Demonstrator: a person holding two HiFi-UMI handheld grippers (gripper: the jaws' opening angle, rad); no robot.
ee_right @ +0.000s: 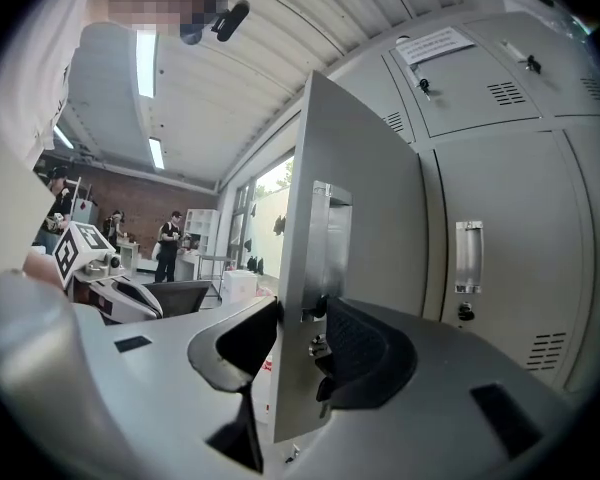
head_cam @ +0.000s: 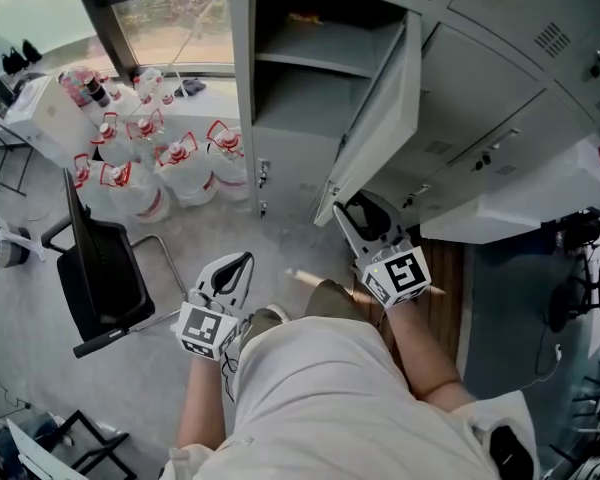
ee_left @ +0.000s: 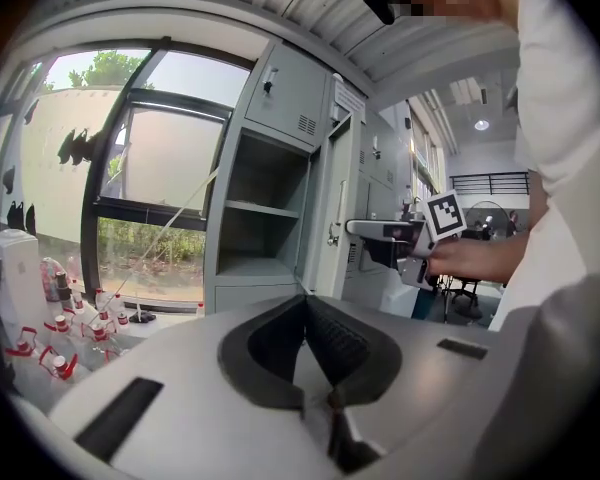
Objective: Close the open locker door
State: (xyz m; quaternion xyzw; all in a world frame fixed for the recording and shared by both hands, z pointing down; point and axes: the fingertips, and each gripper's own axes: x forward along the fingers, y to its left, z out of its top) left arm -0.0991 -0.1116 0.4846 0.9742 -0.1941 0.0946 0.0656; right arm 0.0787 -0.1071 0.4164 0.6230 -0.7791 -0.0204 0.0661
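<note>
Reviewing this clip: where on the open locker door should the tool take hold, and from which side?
The free vertical edge of the locker door, approached edge-on: the panel is thin and upright, so the jaws can straddle it. The right tool has that edge between its jaws.

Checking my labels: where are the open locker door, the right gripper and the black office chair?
open locker door (head_cam: pixel 385 118), head view, middle of its panel
right gripper (head_cam: pixel 348 208), head view, midway between its fingertips
black office chair (head_cam: pixel 98 268), head view, its black padded part
</note>
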